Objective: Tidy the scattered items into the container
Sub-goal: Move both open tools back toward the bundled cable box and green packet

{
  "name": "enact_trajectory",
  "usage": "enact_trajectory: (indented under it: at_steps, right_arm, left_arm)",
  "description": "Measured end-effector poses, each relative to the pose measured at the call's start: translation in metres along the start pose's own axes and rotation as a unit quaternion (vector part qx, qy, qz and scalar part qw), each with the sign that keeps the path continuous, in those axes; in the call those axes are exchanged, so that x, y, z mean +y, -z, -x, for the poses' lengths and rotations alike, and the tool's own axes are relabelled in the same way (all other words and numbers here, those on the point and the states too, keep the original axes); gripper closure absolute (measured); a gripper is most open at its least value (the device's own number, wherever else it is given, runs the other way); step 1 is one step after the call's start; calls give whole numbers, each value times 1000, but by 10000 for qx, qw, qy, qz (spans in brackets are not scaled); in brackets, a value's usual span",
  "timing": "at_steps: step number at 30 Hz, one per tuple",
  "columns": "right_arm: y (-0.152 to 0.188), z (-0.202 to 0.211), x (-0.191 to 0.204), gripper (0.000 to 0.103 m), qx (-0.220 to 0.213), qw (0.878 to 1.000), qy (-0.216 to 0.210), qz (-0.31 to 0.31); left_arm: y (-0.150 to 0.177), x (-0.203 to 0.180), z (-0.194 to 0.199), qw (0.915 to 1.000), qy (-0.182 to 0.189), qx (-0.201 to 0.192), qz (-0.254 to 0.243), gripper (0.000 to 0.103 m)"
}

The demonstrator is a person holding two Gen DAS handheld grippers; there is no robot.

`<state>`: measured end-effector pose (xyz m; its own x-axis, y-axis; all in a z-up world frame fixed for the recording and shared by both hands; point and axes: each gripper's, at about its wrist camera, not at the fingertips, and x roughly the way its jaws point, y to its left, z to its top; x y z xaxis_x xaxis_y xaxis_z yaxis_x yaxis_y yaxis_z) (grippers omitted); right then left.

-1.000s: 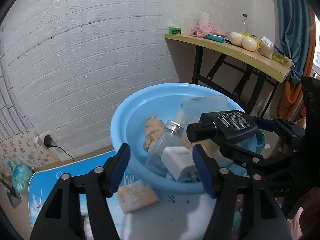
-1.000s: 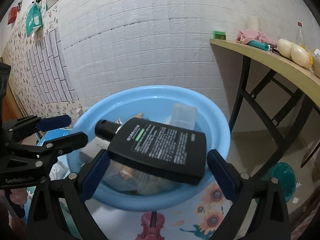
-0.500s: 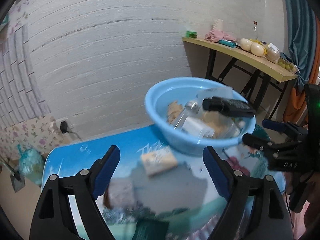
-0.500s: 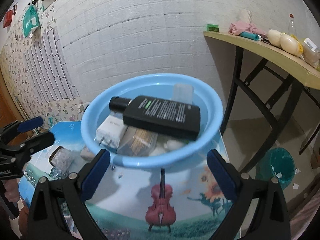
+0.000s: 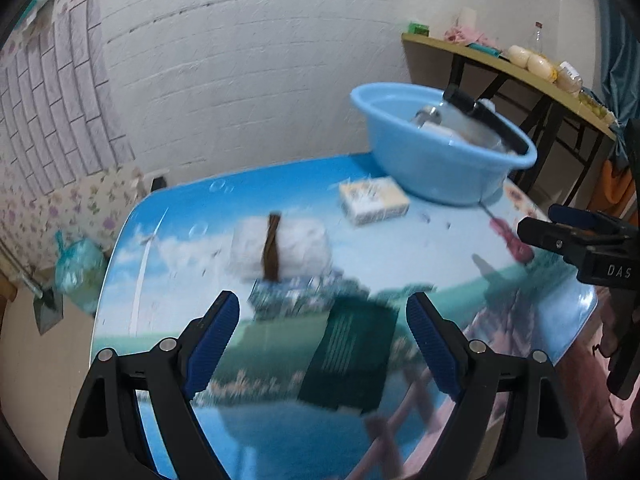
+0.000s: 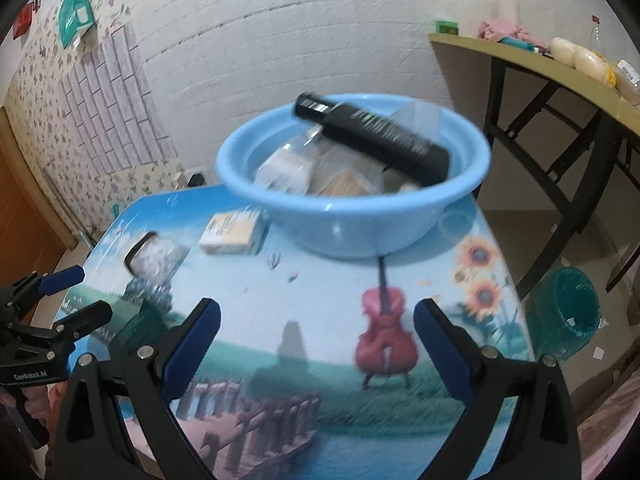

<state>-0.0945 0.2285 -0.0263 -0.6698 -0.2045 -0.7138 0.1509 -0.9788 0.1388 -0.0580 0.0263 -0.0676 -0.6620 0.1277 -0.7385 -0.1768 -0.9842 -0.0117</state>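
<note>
Blue ribbed pads frame my view: my left gripper [image 5: 322,344] stands wide with nothing between the pads, its jaws having just been opening, and it points down over the near part of the printed table [image 5: 400,264]. Below that gap a dark green packet [image 5: 348,360] lies flat near the table's front edge. Just beyond it I see a white bag [image 5: 288,248] with a brown band across its middle, blurred, toward the table's left side. Farther back, a pale yellow box [image 5: 374,200] lies just beside the foot of the blue basin [image 5: 436,164], which stands at the table's far right corner.

My right gripper [image 6: 316,344] is also spread wide and empty, over the painted violin near the front edge. From this side the basin [image 6: 352,216] holds a black bottle [image 6: 376,136] lying slantwise across the top of the pile, its base against the right rim, with a white charger [image 6: 284,168] and a clear packet under it. A side table [image 6: 532,64] stands by the wall at right.
</note>
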Motion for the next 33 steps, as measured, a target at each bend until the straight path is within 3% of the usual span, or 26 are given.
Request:
enact_trajectory:
  at_steps: [12, 21, 33]
  right_arm:
    - [21, -8, 45, 4, 328, 9989, -310, 112]
    - [27, -29, 89, 4, 679, 9961, -501, -264]
    - [29, -66, 142, 4, 914, 9955, -154, -196]
  left_arm:
    - [28, 28, 11, 9998, -153, 44, 139, 17]
    - [42, 56, 18, 9996, -173, 25, 208, 16]
    - [54, 99, 11, 9981, -144, 70, 587, 14]
